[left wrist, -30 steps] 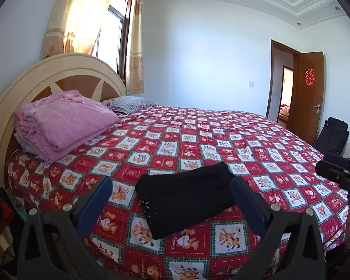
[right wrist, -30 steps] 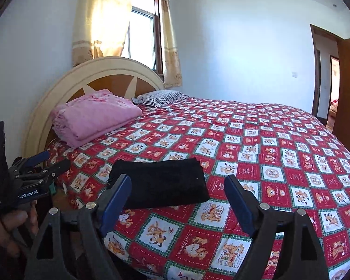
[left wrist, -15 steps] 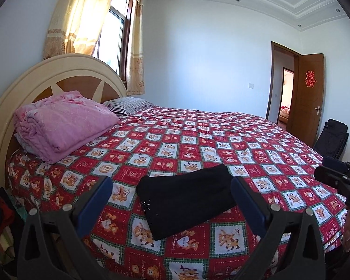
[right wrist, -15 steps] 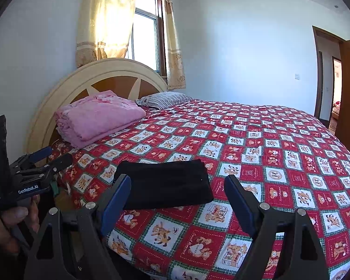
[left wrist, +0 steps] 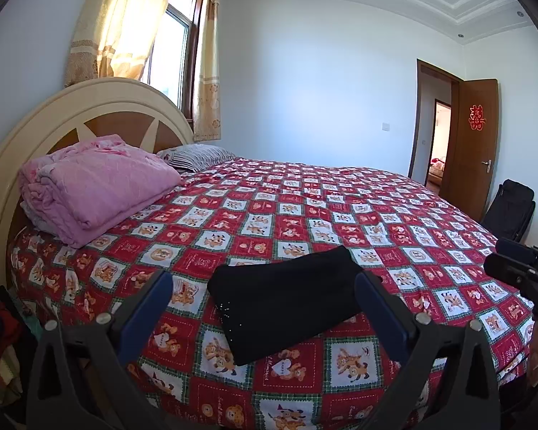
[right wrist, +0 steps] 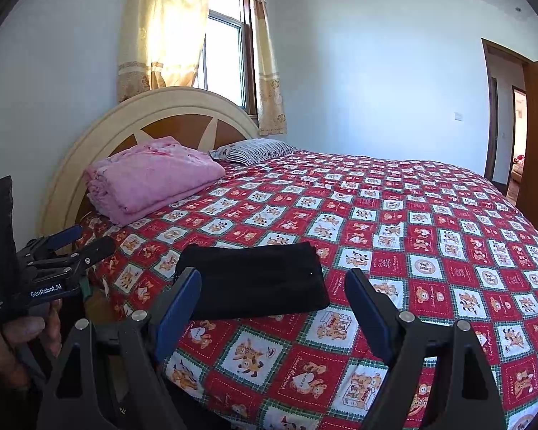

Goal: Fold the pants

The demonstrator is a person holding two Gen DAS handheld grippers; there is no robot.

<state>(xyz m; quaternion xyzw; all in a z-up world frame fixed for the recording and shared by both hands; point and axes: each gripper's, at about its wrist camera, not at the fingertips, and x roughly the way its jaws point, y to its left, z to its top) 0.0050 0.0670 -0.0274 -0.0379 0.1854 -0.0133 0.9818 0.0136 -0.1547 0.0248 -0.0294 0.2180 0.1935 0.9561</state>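
Between the left gripper (left wrist: pixel 262 308) fingers: open gap, nothing in it.
Just ahead: folded black pants (left wrist: pixel 287 301) lie flat on the bed (left wrist: pixel 376 222).
Far ahead and left: pink blanket (left wrist: pixel 97 186) pile blocks the way.
Right of the pants: bare bed, room to pass.
Right gripper (right wrist: pixel 272 308): wide gap, held clear.

Both wrist views bedside, facing headboard (left wrist: pixel 89 104), sharing bed (right wrist: pixel 430 215)

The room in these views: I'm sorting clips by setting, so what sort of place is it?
A home bedroom: a large bed under a red patterned cover, with an arched headboard, a striped pillow and folded black pants.
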